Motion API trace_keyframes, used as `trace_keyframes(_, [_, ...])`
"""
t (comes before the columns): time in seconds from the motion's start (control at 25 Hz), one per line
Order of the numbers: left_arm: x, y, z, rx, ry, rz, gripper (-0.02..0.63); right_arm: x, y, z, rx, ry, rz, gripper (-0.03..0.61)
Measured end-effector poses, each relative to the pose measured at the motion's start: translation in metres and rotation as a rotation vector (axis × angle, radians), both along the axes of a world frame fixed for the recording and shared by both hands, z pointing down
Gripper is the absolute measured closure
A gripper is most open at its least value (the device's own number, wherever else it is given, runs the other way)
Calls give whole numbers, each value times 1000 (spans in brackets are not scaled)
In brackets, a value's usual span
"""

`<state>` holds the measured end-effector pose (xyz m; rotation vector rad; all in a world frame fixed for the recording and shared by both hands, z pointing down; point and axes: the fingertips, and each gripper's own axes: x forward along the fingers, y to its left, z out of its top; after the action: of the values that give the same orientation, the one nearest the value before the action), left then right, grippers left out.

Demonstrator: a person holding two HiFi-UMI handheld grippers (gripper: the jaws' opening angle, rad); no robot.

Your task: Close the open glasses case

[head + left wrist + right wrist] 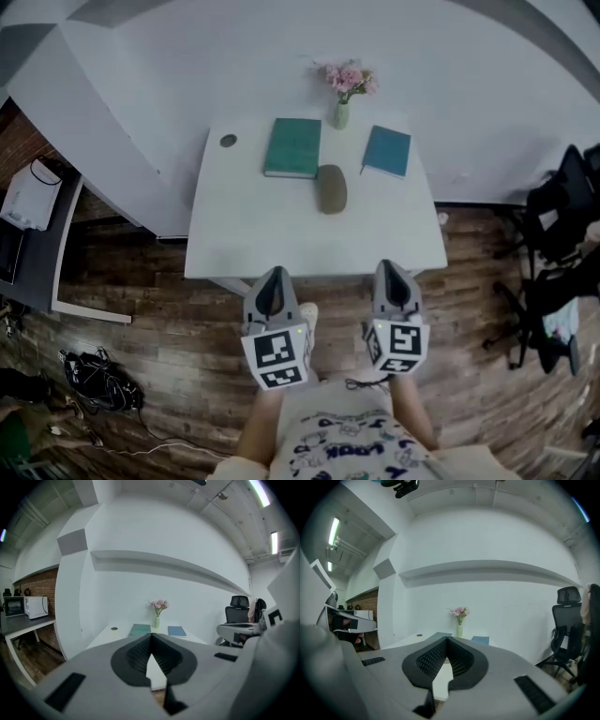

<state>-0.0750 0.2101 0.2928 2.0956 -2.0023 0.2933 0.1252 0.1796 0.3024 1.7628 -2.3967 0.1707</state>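
Two grippers short of white rectangular desk (pixel 253 234): grey left gripper (pixel 273 273), grey right gripper (pixel 389 266). Jaws of both clenched, empty; judged suited to pushing lid, not grasping. Olive-grey oval glasses case (pixel 330 188) mid-desk, well apart from both.

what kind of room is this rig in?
Probably an office or break area: a white table with a flower vase, an office chair, and a microwave on a side counter.
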Motion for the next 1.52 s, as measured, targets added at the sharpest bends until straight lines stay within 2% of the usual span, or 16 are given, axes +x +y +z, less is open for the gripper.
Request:
trace_keyframes(0.32, [-31, -108, 5, -46, 17, 45, 614, -32, -95, 16, -63, -12, 56, 578])
trace_keyframes(0.44, [-36, -142, 14, -76, 35, 79, 614, -40, -120, 28, -108, 16, 89, 577])
trace_keyframes(0.72, [-32, -207, 47, -195, 73, 186, 614, -62, -164, 62, -214, 64, 96, 577])
trace_keyframes(0.92, [-15, -231, 77, -283, 117, 272, 612, -68, -168, 99, -322, 79, 105, 577])
trace_keyframes(1.08, [-3, -236, 105, -367, 152, 338, 609, -84, -163, 122, -394, 76, 67, 577])
trace_keyframes(1.16, [1, -239, 116, -401, 169, 362, 578, -93, -162, 131, -442, 61, 40, 577])
trace_keyframes(1.28, [6, -237, 128, -444, 190, 384, 548, -98, -155, 149, -507, 42, 24, 577])
trace_keyframes(1.52, [8, -235, 143, -492, 213, 393, 545, -110, -144, 176, -607, 10, -9, 560])
